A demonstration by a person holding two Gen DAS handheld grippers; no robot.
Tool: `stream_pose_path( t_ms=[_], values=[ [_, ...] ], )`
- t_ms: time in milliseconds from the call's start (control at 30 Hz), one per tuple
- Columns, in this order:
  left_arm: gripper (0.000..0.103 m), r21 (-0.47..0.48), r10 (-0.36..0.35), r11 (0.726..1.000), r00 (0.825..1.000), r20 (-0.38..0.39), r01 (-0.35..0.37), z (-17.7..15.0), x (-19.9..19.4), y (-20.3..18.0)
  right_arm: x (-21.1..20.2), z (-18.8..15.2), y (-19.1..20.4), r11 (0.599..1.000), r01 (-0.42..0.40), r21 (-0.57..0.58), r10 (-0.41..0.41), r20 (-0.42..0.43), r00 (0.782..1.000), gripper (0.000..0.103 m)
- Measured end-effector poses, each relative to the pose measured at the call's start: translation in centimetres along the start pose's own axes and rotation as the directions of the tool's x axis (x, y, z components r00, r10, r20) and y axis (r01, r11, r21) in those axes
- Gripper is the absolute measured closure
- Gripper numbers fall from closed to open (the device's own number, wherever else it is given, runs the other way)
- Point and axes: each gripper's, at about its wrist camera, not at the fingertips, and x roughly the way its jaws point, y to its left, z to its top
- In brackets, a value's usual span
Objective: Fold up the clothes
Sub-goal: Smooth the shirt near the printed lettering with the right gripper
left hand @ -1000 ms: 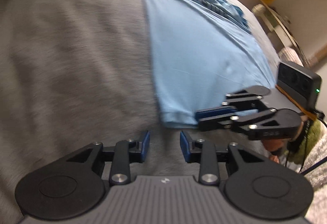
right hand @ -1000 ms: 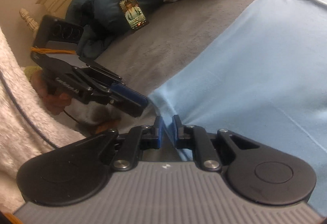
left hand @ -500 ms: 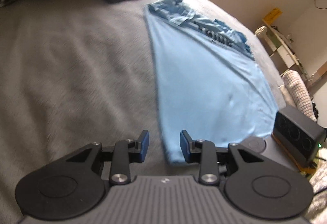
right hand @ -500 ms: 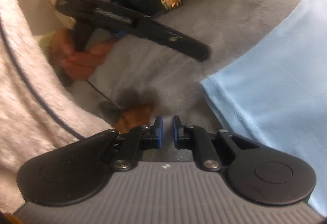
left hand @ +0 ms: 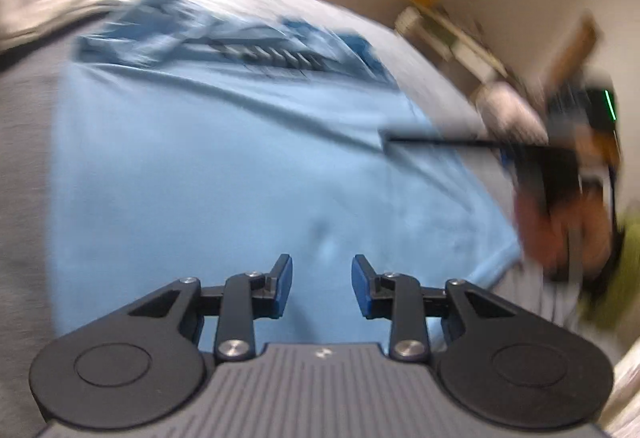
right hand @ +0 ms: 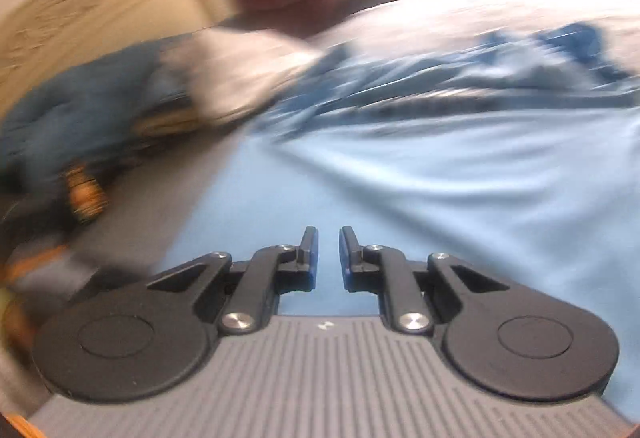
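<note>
Both hands hover over the blue shirt [left hand: 224,174] spread on the bed [left hand: 24,158], left gripper [left hand: 322,288] part-open, right gripper [right hand: 328,254] narrow, both empty; an edge grab likely comes next.

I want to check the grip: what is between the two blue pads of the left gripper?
Nothing is held there. In the left wrist view, the left gripper has open jaws, and through the gap only the flat light blue shirt shows, lying beyond them.

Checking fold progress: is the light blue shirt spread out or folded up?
Mostly spread: the light blue shirt lies flat on the grey bedding, only its far end bunched.
</note>
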Motion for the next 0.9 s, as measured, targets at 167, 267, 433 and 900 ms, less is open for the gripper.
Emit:
stream_pose_path(
  t_ms=[167,267,433,900],
  values=[
    [0.070,0.071,0.043,0.997,0.999,-0.024,-0.041,-1.3,0.9,-1.4,1.2,2.3,-4.0,0.993,0.120,-0.010,-0.121,-0.016,0.993,0.091],
    [0.070,0.025,0.017,1.000,0.999,-0.028,-0.016,-1.6,0.7,-0.7,4.7,3.2,-6.7,0.972,0.224,-0.067,-0.230,-0.101,0.968,0.095],
    [0.070,0.001,-0.010,1.000,0.999,-0.037,0.010,-2.1,0.0,-0.1,7.5,6.8,-11.7,0.930,0.366,-0.017,-0.367,-0.067,0.928,0.102],
    [0.070,-0.037,-0.074,0.997,0.997,-0.030,0.073,-2.7,-0.2,1.1,14.0,5.9,-4.1,0.973,-0.038,-0.226,-0.024,-0.264,0.964,0.100]
  ],
)
